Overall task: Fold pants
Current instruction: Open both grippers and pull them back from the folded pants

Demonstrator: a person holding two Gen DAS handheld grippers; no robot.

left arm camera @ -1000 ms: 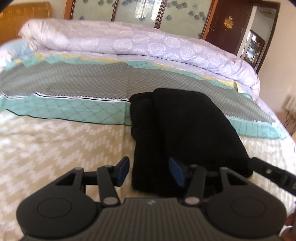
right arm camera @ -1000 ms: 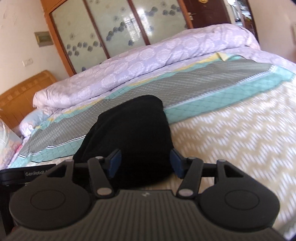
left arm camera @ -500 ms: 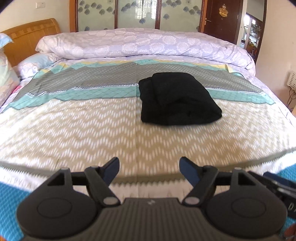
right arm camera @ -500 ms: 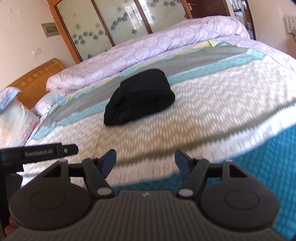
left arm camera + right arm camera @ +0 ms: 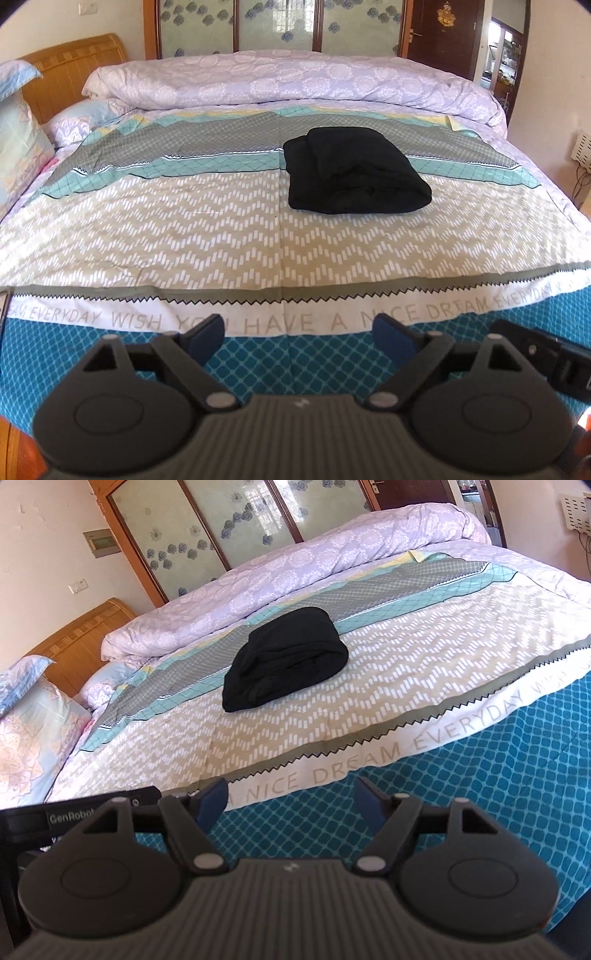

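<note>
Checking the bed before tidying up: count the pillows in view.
2, both at the bed's head end by the wooden headboard: a floral pillow nearest, and a blue-patterned pillow behind it. Others may be hidden under the rolled quilt.

Patterned bedspread (image 5: 184, 236) covers bed: chevron band in beige and white, teal lattice stripe, grey check band, white strip with printed lettering, blue lattice at near edge. Rolled lilac floral duvet (image 5: 295, 85) lies across far side. Wooden headboard (image 5: 74, 59) at left, pillows (image 5: 18, 140) against it. Glass-panelled wardrobe doors (image 5: 221, 520) with flower motifs behind. Dark wooden door (image 5: 447, 33) at right.
</note>
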